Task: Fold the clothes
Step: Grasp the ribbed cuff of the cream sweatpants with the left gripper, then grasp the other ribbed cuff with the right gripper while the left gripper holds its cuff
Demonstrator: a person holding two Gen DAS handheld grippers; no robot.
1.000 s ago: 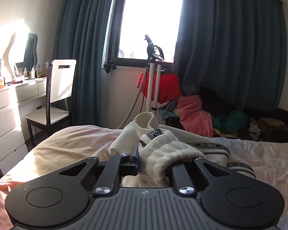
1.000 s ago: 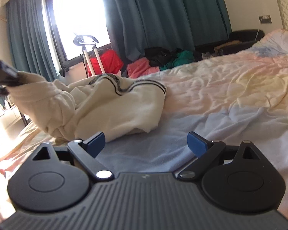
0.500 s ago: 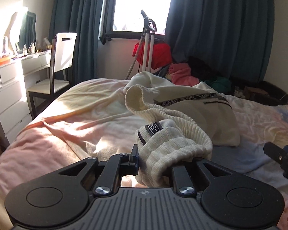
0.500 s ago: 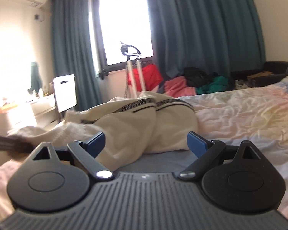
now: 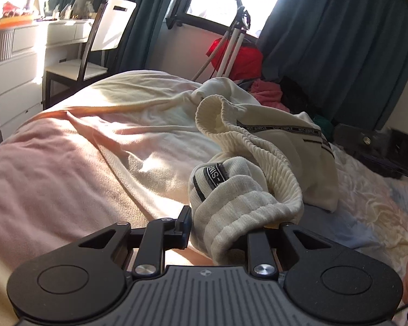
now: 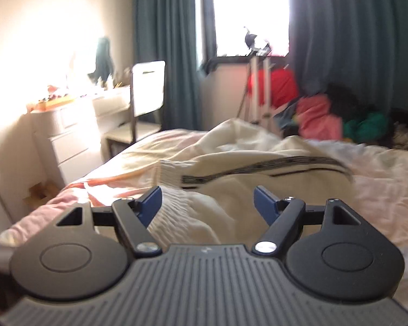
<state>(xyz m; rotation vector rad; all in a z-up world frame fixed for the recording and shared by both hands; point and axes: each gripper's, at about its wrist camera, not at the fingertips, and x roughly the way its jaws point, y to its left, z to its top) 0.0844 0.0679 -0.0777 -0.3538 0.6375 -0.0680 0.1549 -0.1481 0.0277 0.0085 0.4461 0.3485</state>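
A cream garment [image 5: 283, 146] with ribbed hems and a black lettered stripe lies bunched on the bed [image 5: 76, 157]. My left gripper [image 5: 228, 217] is shut on its ribbed cuff [image 5: 231, 206] and holds that end up off the cover. The garment also shows in the right wrist view [image 6: 244, 190], with its ribbed hem [image 6: 174, 201] just ahead. My right gripper [image 6: 208, 203] is open and empty, its blue pads [image 6: 149, 203] low over the cloth near the hem.
A white dresser [image 5: 16, 62] and a white chair [image 5: 95, 46] stand left of the bed. A pile of red, pink and green clothes [image 6: 321, 114] and a white stand [image 5: 234, 38] sit under the window. Dark curtains hang behind.
My left gripper has pulled the cuff back and to the left, stretching the garment. My right gripper has swung left and come down close over the garment's ribbed hem.
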